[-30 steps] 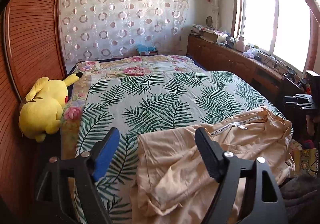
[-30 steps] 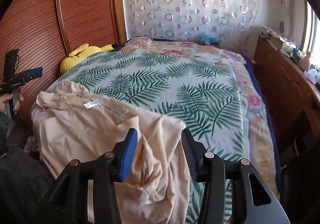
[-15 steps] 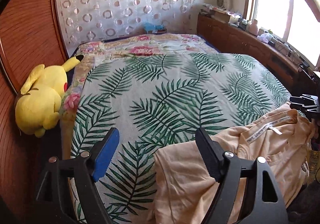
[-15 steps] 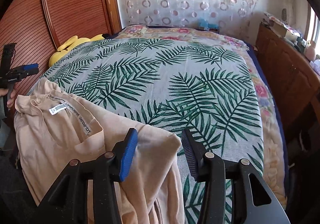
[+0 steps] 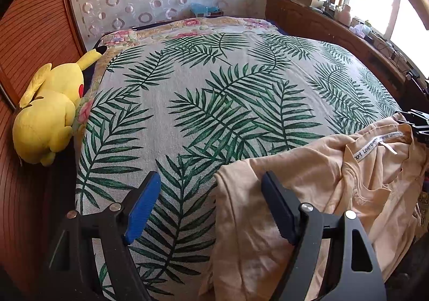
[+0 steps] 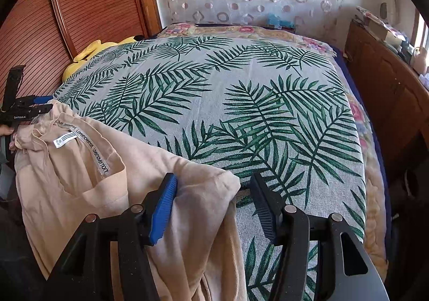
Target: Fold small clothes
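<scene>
Both tools, left (image 5: 210, 207) and right (image 6: 213, 205), stand apart, unclamped, over the limp, light beige shirt (image 6: 150, 166); grip shoulder seams beside its collar label.

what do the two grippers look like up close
The left gripper and the right gripper look alike: black angular plastic frames with silver screw heads at the joints. Each has one finger with a bright blue ribbed pad and one with a dark ribbed pad. No cables show on either.

A bed (image 5: 214, 91) under a palm-leaf cover carries a peach garment (image 5: 308, 193) draped over its near edge, at five o'clock.
</scene>
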`<action>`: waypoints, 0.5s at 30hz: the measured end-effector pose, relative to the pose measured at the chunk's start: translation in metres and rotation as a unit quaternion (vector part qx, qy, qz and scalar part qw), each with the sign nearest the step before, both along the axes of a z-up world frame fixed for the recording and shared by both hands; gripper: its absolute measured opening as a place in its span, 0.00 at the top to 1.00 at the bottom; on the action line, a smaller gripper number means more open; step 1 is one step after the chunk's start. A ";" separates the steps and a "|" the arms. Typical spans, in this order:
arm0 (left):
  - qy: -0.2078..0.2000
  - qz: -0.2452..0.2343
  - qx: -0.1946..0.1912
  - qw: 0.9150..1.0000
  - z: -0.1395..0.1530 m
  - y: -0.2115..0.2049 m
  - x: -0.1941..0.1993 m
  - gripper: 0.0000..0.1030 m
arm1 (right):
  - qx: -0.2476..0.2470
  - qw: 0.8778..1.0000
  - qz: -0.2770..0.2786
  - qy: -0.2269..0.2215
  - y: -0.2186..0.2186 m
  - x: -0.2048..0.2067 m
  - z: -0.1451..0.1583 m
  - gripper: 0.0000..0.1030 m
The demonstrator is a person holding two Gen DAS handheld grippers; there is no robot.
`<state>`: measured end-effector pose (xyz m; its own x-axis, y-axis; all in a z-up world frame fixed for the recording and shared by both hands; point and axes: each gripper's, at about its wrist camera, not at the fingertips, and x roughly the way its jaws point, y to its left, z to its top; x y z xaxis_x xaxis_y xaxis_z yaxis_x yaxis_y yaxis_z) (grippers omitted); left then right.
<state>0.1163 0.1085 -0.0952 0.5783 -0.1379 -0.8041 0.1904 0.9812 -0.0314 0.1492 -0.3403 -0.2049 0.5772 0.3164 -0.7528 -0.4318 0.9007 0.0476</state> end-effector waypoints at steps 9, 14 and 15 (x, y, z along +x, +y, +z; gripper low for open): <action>0.010 -0.053 -0.034 0.998 -0.001 -0.014 -0.012 0.87 | 0.000 0.999 0.045 0.004 0.009 -0.015 -0.001 0.80; -0.009 -0.074 -0.024 0.997 0.007 -0.023 -0.030 0.92 | -0.001 0.999 0.052 0.000 0.010 -0.033 0.001 0.91; -0.018 -0.076 -0.030 0.996 0.012 -0.022 -0.034 0.92 | 0.007 0.999 0.054 -0.002 0.008 -0.037 0.004 0.91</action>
